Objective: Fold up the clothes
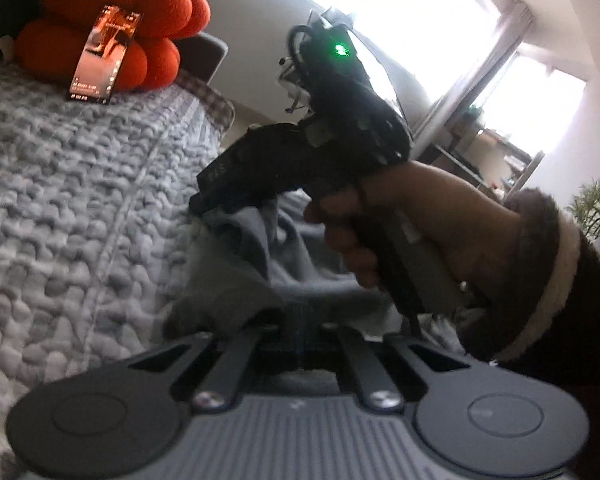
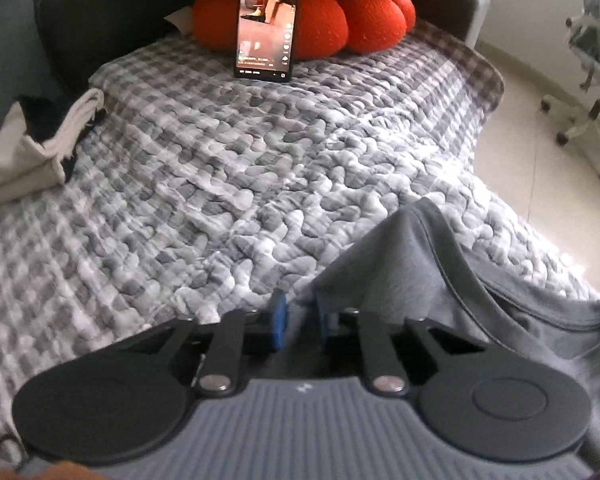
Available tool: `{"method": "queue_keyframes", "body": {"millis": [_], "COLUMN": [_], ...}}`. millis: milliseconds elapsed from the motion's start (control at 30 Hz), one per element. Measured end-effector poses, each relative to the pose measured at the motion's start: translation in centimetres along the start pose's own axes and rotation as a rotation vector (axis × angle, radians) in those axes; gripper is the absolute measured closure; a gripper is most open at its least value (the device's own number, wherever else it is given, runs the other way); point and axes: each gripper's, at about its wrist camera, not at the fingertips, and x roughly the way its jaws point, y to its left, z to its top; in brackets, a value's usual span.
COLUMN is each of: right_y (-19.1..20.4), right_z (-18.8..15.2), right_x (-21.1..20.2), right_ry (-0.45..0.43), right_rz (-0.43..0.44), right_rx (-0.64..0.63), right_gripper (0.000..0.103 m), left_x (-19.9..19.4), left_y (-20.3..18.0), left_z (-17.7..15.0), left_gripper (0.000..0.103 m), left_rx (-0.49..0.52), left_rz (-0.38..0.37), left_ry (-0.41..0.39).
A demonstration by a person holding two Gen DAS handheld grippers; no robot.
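Lifting clear of the bed point(image 1: 80, 200), the grey garment point(image 1: 252, 240) was seen in the left wrist view, bunched at centre; the left tongs point(image 1: 296, 320) were blurred, so their state cannot be told. The right hand point(image 1: 420, 220) gripped its handle at three o'clock.

In the right wrist view, the right tongs point(image 2: 302, 320) were closed narrowly on the garment's edge, presumably for folding, cloth trailing toward four o'clock.

Blown-out daylight through the window point(image 1: 380, 4), hand point(image 1: 440, 220) backlit and dark, soft motion blur throughout, fisheye bending at edges, quilt point(image 2: 220, 184) evenly lit
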Motion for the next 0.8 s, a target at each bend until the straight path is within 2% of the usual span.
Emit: {"method": "queue_keyframes", "body": {"millis": [133, 400, 467, 600, 800], "right_y": [-0.2, -6.7, -8.4, -11.6, -14.2], "right_z": [-0.3, -2.7, -4.0, -6.6, -10.4], "right_x": [-1.4, -7.3, -8.2, -8.9, -7.6], "right_ry": [-0.073, -0.259, -0.285, -0.289, -0.216], "right_rz": [0.005, 0.218, 0.248, 0.285, 0.288], "right_rx": [-0.001, 0.249, 0.315, 0.433, 0.542], "right_gripper": [0.098, 0.098, 0.098, 0.098, 0.098], "left_x": [-0.6, -2.1, -2.2, -2.0, -0.9], "left_y": [0.0, 0.4, 0.5, 0.2, -0.4], "left_z": [0.1, 0.2, 0.1, -0.3, -1.2], "left_gripper": [0.103, 0.103, 0.103, 0.103, 0.103], "left_rx": [0.005, -0.013, -0.017, -0.004, 0.021], "left_rz": [0.010, 0.028, 0.030, 0.033, 0.060], "left_ry": [-0.012, -0.032, -0.028, 0.002, 0.092]}}
